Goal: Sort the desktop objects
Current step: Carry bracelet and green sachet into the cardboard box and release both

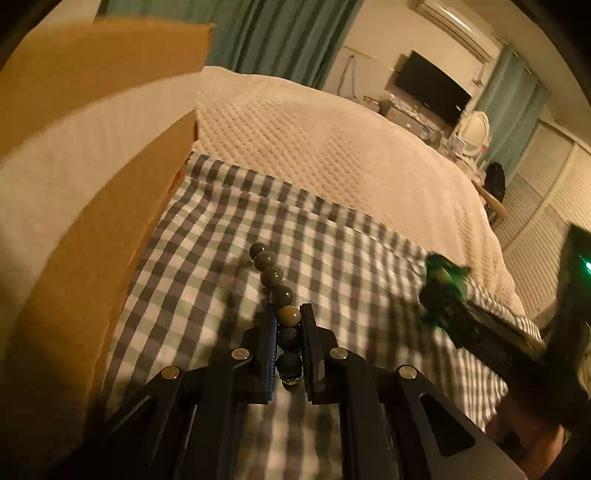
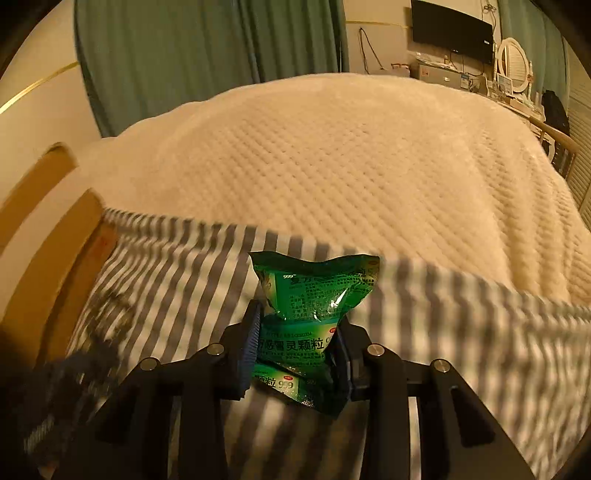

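Left gripper jaws pinch a string of dark beads, about eight visible, above the checked cloth. Right gripper jaws clamp one green sachet. Cloth lies on a bed; cream blanket beyond, one cardboard box at its left edge. Green curtains, one wall screen.

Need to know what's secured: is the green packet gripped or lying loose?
Gripped: the right gripper's fingers pinch the green packet, crumpling its lower half.
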Demonstrator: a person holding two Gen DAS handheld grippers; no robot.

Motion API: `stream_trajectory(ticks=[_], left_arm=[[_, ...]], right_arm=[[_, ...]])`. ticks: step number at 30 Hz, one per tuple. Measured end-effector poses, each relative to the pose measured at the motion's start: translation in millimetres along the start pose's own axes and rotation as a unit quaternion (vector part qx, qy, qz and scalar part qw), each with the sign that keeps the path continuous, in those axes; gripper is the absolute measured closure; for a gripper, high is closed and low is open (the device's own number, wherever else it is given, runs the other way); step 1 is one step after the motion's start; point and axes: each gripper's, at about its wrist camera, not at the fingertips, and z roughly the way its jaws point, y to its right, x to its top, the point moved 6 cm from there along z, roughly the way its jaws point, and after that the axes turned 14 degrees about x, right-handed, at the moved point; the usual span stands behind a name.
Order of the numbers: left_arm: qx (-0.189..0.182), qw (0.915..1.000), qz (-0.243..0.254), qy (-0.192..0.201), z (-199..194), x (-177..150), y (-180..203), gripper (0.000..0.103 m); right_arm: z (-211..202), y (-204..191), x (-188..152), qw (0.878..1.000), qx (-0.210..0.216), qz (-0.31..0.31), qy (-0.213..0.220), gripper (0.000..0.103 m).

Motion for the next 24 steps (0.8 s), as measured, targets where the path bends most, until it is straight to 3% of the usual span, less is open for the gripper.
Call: stream_trajectory(ticks=[5,9,12,15,18,22,24], left_arm=[[-0.030,0.9994,0.012,0.013,-47.5,2.9,11.6,0.092],[-0.066,0.9966,0.003,0.050,-108.3,28.6,12.4,0.092],[-0.064,0.9936,-0.021,0.091,-153.2,60.7,-15.8,0.092],[-0.035,0.9925,-0.044,0.109,-179.6,91.8,-68.0,0.092],[0.017,0.9920,-0.069,0.104,-180.0,107.2,-134.1,0.092],[0.034,0.9948,-0.082,0.049,-141.2,96.4,-195.8,0.092],[0.038,0.9961,-0.074,0.030,-121.9,84.4,-209.2,0.092]], right_arm=[[-64.3,-17.5,-34.8,0.998,0.046,0.043,-0.001,0.068],[-102.7,-57.5,-28.3,0.997,0.068,0.030,0.007,0.068],[-122.6,-102.0,-8.2,0.996,0.091,-0.004,0.014,0.068],[-140.3,-167.9,16.2,0.990,0.134,-0.046,0.027,0.067],[-133.5,-221.5,34.7,0.982,0.176,-0.062,0.024,0.067],[-90.4,-270.5,47.0,0.978,0.201,-0.058,-0.002,0.067],[-64.5,-284.6,48.0,0.979,0.199,-0.049,-0.019,0.067]])
